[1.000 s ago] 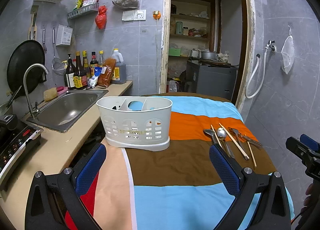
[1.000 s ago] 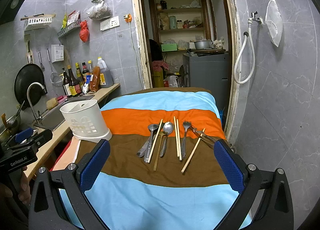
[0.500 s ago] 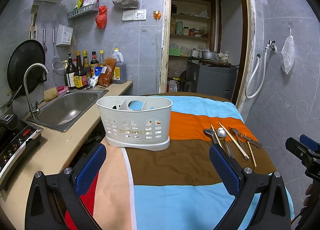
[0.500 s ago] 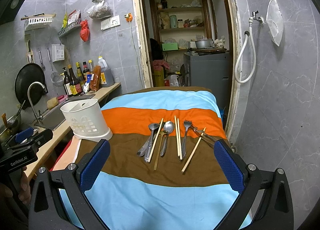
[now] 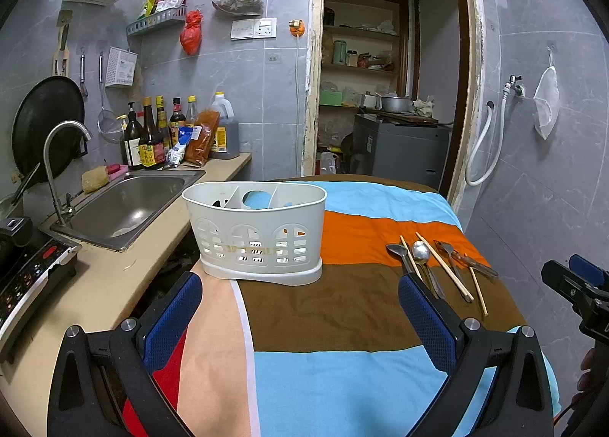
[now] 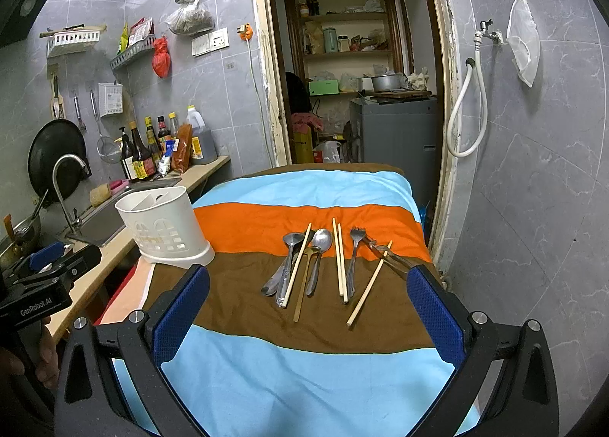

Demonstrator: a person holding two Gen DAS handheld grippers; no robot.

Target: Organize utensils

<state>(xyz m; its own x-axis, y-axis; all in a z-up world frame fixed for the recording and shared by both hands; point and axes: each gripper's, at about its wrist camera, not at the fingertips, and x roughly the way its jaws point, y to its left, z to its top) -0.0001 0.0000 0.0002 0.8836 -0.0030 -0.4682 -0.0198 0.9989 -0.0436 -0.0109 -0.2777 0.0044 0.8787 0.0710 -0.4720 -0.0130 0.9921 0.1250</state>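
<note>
The loose steel spoons, forks and wooden chopsticks point(image 6: 323, 266) lie near the bench's right edge, long axes pointing away from the right claw point(image 6: 308, 319), the nearer one. Both claws gape empty; the left claw point(image 5: 300, 323) faces the white slotted plastic caddy point(image 5: 259, 235).

My two claws have matt black plastic frames, and their pads point(image 6: 180, 307) are covered with rough blue mesh. The holder point(image 5: 259, 233) is smooth white plastic with holes. The spoons point(image 6: 321, 241) and fork point(image 6: 356, 247) are shiny metal; the chopsticks point(image 6: 340, 262) look like pale wood. The striped cloth point(image 6: 304, 368) is soft and matt.
</note>
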